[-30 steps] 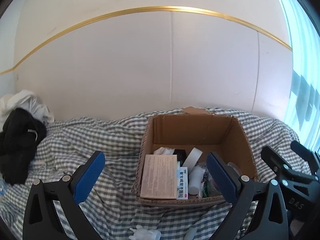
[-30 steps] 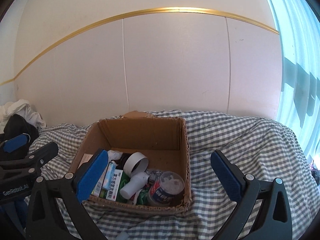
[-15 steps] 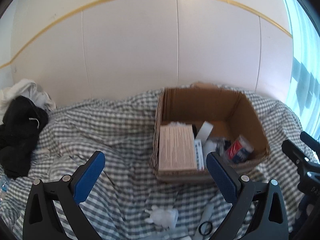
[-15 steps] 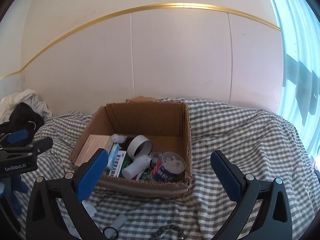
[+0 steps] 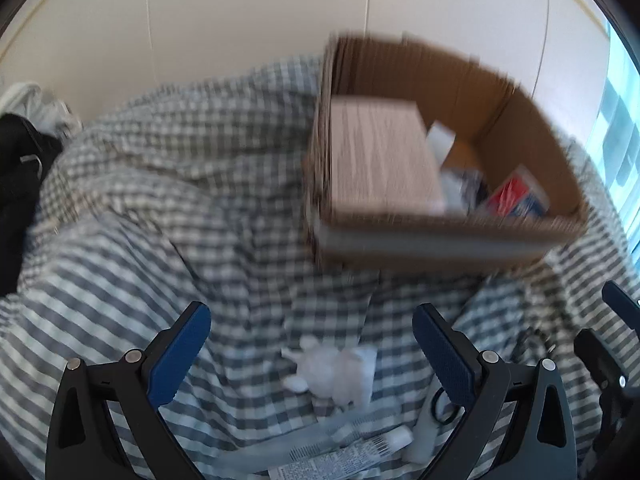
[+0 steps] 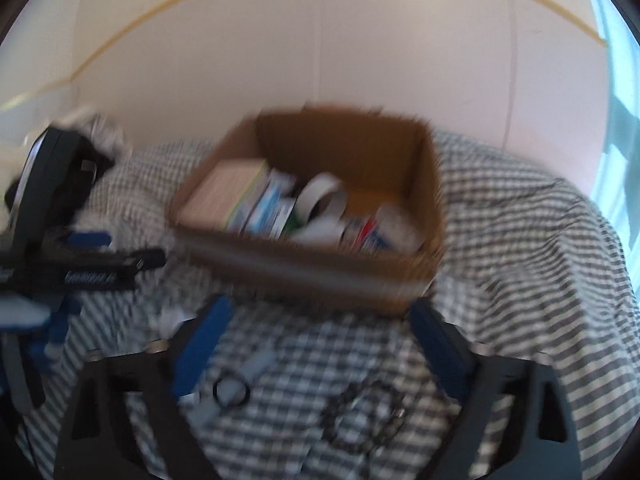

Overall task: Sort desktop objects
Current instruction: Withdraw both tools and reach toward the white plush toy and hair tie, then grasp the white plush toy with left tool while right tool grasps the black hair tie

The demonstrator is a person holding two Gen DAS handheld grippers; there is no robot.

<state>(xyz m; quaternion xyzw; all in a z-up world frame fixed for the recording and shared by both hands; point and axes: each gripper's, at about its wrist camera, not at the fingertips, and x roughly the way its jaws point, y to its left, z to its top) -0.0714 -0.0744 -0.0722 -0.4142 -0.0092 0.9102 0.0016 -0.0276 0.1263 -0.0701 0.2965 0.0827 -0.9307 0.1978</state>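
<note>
An open cardboard box (image 5: pixel 440 240) (image 6: pixel 320 280) sits on a grey-checked cloth and holds a tan carton, a tape roll, a red-labelled can and other packs. My left gripper (image 5: pixel 312 344) is open above a crumpled white tissue (image 5: pixel 332 372), with a white tube (image 5: pixel 340 460) and a black ring (image 5: pixel 444 404) just below. My right gripper (image 6: pixel 320 340) hovers over a dark bead bracelet (image 6: pixel 368 412), a black ring (image 6: pixel 232 392) and a grey stick-like item (image 6: pixel 256 364). Its jaws are closing with nothing pressed between them. Both views are blurred.
A pile of black and white clothes (image 5: pixel 24 152) lies at the far left by the wall. The checked cloth (image 5: pixel 160 208) is rumpled and slopes away at the right toward a bright window (image 6: pixel 616 120). The box's front wall stands just beyond both grippers.
Both grippers have dropped and tipped downward toward the cloth in front of the box. The loose tissue, tube, ring and bracelet have come into view. The right jaws stand narrower.
</note>
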